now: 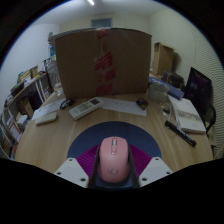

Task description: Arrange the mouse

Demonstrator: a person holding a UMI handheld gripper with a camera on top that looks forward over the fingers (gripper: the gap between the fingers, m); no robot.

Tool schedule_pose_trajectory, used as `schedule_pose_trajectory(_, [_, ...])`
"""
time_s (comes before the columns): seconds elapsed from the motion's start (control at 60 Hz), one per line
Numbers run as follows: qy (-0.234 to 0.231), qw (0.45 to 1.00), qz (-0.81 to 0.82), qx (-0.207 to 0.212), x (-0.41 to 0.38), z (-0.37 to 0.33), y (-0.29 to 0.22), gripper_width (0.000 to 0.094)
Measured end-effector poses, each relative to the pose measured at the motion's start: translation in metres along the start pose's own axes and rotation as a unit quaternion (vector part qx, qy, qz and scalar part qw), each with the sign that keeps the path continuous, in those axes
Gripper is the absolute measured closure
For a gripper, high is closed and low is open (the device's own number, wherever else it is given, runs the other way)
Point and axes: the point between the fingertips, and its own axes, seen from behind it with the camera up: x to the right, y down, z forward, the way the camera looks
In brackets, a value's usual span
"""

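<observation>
A pink computer mouse (113,160) lies between my gripper's (113,150) two fingers, its buttons pointing away from me. A narrow dark gap shows on each side between the mouse and the magenta finger pads (88,160), so the fingers are open about it. The mouse appears to rest on a dark blue round mouse pad (112,130), which spreads out ahead of the fingers on the wooden desk (60,140).
Beyond the pad lie a white keyboard (85,107) and papers (125,104). A large cardboard box (102,60) stands at the back. A monitor (200,92), a book (186,112) and a black pen (178,131) are to the right. Shelves with books (25,100) are on the left.
</observation>
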Motion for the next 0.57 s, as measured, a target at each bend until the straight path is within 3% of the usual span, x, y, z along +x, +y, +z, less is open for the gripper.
schedule_pose_trajectory(0.033, [-0.008, 1.000, -0.002, -0.011, -0.002, 0.000, 0.001, 0.0381])
schedule_pose_trajectory(0.117, [-0.019, 0.999, 0.020, -0.044, -0.006, -0.016, 0.006, 0.0054])
schedule_pose_trajectory(0.2, [-0.019, 0.998, 0.041, -0.036, -0.007, -0.047, -0.005, 0.0104])
schedule_pose_trajectory(0.567, [0.003, 0.997, 0.075, 0.030, 0.036, -0.268, -0.044, 0.0105])
